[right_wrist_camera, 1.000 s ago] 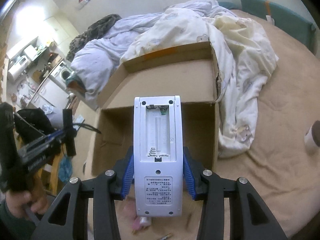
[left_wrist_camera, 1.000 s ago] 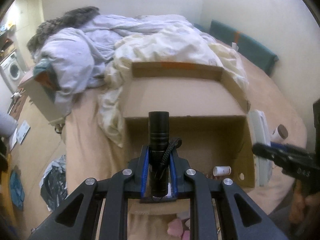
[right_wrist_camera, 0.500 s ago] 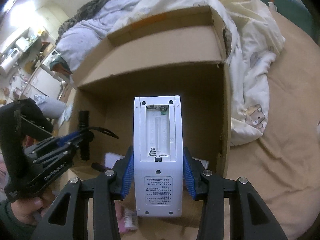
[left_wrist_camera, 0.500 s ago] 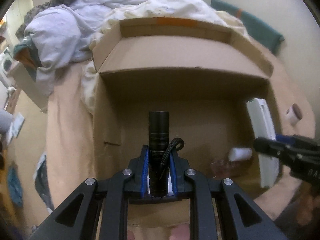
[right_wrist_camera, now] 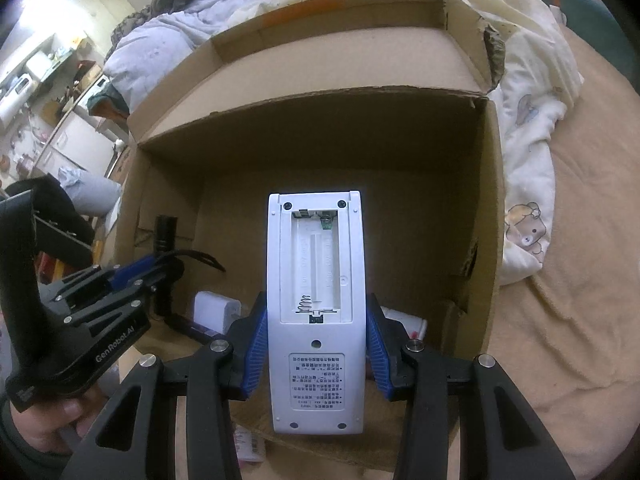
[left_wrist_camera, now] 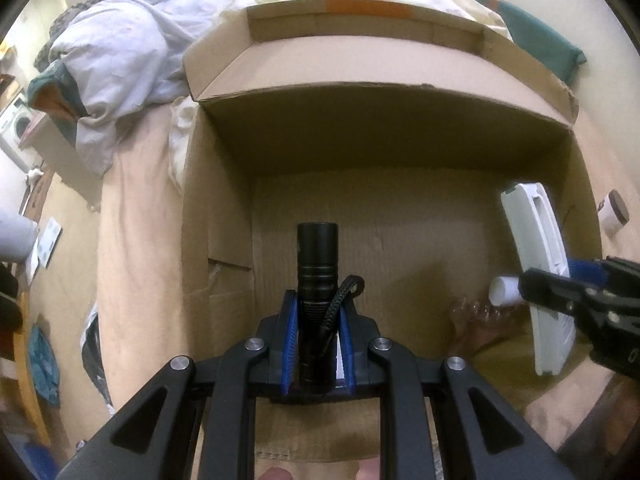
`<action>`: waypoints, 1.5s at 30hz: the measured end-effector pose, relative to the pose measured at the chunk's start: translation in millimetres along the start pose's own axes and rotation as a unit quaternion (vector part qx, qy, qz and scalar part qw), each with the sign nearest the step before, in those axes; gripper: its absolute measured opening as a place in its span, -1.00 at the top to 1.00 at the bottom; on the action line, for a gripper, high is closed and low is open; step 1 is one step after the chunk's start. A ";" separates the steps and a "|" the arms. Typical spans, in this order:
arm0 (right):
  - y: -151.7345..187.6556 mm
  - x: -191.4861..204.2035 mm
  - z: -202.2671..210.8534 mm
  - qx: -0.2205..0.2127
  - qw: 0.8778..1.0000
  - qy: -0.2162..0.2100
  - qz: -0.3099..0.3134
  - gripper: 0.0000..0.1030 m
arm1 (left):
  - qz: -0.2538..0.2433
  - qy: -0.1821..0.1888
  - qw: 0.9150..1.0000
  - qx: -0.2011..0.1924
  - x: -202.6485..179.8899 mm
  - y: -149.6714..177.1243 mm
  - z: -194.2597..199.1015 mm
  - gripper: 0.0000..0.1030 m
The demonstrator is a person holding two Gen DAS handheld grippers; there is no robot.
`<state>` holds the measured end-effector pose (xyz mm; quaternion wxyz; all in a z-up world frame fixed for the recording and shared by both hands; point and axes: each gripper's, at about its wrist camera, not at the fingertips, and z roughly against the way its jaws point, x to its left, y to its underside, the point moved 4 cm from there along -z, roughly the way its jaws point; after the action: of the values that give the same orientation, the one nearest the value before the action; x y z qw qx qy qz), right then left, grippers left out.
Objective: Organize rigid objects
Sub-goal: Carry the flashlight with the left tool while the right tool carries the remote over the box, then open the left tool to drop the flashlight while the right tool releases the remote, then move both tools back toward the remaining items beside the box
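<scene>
Both claws hang nose-down inside the open box [left_wrist_camera: 224, 184]: left claw [left_wrist_camera: 318, 344] clamped on a torch [left_wrist_camera: 317, 264], right claw [right_wrist_camera: 316, 344] gripping a white remote [right_wrist_camera: 316, 280], long axes pointing at the floor just below.

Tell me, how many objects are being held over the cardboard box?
2. The left gripper holds a black flashlight; the right gripper holds a white remote. Other things lie in the cardboard box, partly hidden.
</scene>
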<state>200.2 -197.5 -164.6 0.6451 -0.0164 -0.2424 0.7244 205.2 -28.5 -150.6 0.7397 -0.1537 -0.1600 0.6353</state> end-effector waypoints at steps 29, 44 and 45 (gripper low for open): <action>-13.8 -3.1 13.1 -0.037 0.999 -0.018 -0.029 -0.50 | -0.009 -0.002 1.000 -0.012 -6.9 -0.7 8.8 0.09; -23.0 3.1 32.5 -0.097 0.994 -0.049 -0.018 -1.00 | 0.015 0.004 0.999 -0.042 -4.7 -6.7 24.5 -0.99; -23.1 2.3 32.6 -0.096 0.994 -0.046 -0.020 -1.00 | 0.015 0.003 0.999 -0.043 -4.5 -7.2 25.1 -0.99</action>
<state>210.2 -204.9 -126.6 0.6429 -0.0397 -0.3406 0.6849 200.1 -33.4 -125.1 0.7234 -0.1898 -0.1826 0.6382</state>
